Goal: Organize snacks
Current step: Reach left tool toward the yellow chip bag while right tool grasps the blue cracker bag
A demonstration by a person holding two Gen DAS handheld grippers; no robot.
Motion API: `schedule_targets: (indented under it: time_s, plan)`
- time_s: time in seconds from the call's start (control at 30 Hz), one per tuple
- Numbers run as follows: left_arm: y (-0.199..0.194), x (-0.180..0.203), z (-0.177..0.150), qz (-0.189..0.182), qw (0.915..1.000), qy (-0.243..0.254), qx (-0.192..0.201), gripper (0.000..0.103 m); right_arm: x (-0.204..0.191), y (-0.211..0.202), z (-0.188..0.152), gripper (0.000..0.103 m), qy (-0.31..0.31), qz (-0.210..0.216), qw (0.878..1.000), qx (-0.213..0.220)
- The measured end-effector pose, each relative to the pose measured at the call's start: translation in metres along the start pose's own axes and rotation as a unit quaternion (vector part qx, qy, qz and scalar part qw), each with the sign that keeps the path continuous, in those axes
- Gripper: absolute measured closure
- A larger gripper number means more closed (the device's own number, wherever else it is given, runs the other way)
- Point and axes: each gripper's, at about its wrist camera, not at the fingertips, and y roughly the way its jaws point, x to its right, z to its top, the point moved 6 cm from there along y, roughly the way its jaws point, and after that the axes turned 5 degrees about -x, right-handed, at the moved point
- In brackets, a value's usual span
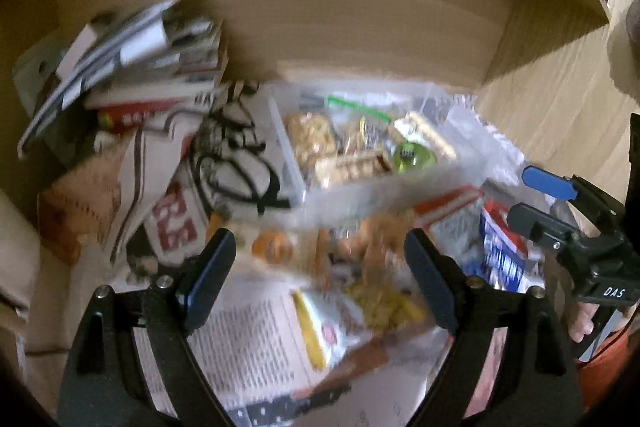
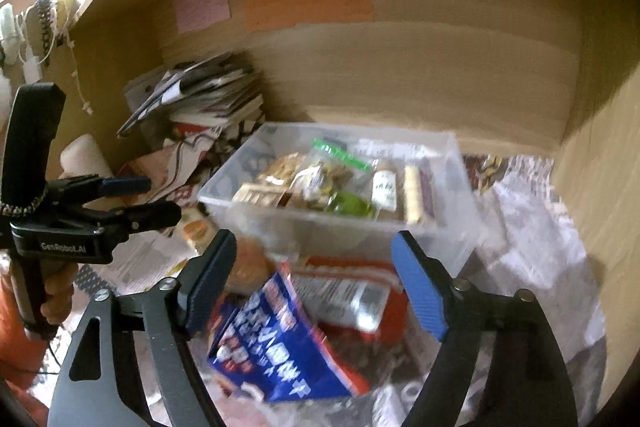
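The task looked partly done. The clear bin (image 2: 340, 183) already held several snacks, among them a green-zip bag (image 2: 340, 155) and some wrapped biscuits (image 1: 352, 165). Still, at least 3 packs lay loose on the paper-covered shelf in front of it: the blue bag (image 2: 280, 343), the red box (image 2: 352, 291) and an orange pack (image 1: 276, 247). So I judged that some work remained.

The right gripper (image 2: 316, 283) had its fingers spread wide and held nothing. The blue bag lay just below and between these fingers, closer to the left one, with its top tilted up. The red box lay between the fingers, a little further forward, and the bin stood directly beyond the fingertips.

The left gripper (image 1: 320, 279) was released too, with nothing between its fingers. The orange pack was just ahead of its left finger, and a yellow pack (image 1: 384, 303) lay between the 2 fingers, although blur made the details hard to read. The bin stood ahead of both fingertips.
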Motion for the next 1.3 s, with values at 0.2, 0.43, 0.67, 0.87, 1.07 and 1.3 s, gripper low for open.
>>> schedule_targets:
  time_s: [0.2,0.43,0.67,0.87,1.07,1.3]
  plan:
    - [0.002,-0.003,-0.034,-0.007,0.9997,-0.009,-0.024,0.016,-0.014,0.006,-0.028,0.017,0.008,0.016,1.0,-0.023]
    - [0.007,0.003,-0.065,-0.012,0.999,-0.002,-0.043,0.011,-0.024,0.02,-0.053,0.012,0.008,0.016,0.998,-0.058]
    - [0.023,0.014,-0.077,-0.016,0.9979,0.004,-0.063,0.011,-0.024,0.033,-0.07,0.013,0.005,0.008,0.996,-0.085]
    - [0.043,0.024,-0.072,-0.007,0.9977,0.006,-0.066,0.011,-0.016,0.029,-0.076,0.028,0.02,0.023,0.996,-0.087]
    - [0.056,0.03,-0.061,0.002,0.9984,-0.003,-0.056,0.011,-0.009,0.018,-0.078,0.035,0.024,0.012,0.997,-0.073]
    - [0.064,0.028,-0.052,0.011,0.999,-0.02,-0.038,0.013,0.001,0.011,-0.077,0.041,0.036,0.0,0.997,-0.062]
